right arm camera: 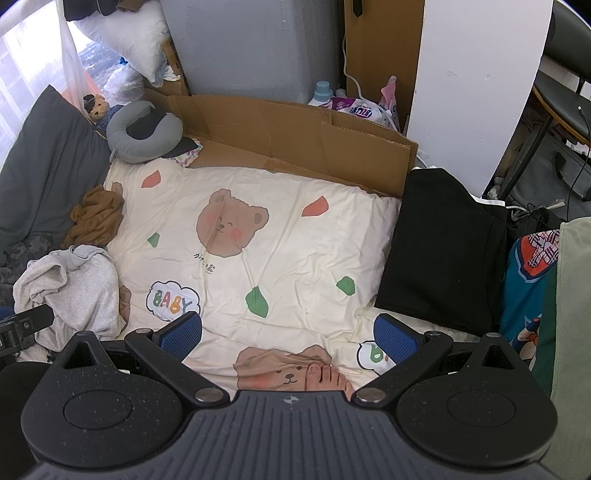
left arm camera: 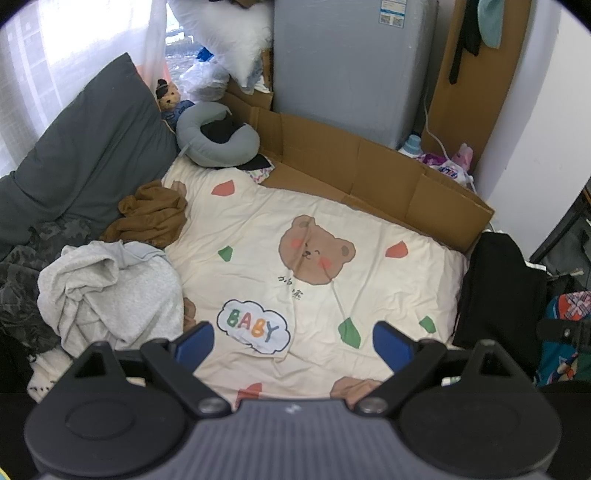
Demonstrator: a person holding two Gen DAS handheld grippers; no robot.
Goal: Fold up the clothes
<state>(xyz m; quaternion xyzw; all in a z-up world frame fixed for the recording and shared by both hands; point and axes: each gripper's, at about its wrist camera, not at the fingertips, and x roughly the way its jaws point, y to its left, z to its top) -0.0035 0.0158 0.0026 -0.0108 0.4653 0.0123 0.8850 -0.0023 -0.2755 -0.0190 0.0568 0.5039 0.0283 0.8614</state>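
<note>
Over the bed I am holding both claws above a cream quilt (left arm camera: pixel 369 221), and neither one is touching anything. My left claw (left arm camera: pixel 293 341) is hanging with its blue pads spread wide, nothing between them; the quilt is showing through the gap. My right claw (right arm camera: pixel 290 332) is standing just as wide, also empty, and a bare foot (right arm camera: pixel 327 376) is resting on the quilt just below it.

The clothes are lying at the quilt's edges. On the left side a crumpled light grey sweatshirt (left arm camera: pixel 110 291) is sitting in a heap, with a bunched brown garment (left arm camera: pixel 151 218) just beyond it, both against a dark grey pillow (left arm camera: pixel 85 155). On the right side a folded black garment (right arm camera: pixel 443 247) is lying flat, overlapping the quilt's edge. A flattened cardboard sheet (right arm camera: pixel 295 133) is bordering the far side of the quilt, and a grey neck pillow (right arm camera: pixel 144 129) is sitting at the far left corner beside a small teddy bear (right arm camera: pixel 96 107).

As for writing, I am reading "BABY" in coloured letters inside a cloud print (left arm camera: pixel 253 325) on the quilt, close to my left claw's pad. Small dark characters are sitting under the printed bear face (left arm camera: pixel 314 251), but I cannot make them out. A purple and white refill pouch (right arm camera: pixel 354 109) behind the cardboard is carrying lettering too blurred to read, and a label on the grey appliance (left arm camera: pixel 391 11) is too small.
</note>
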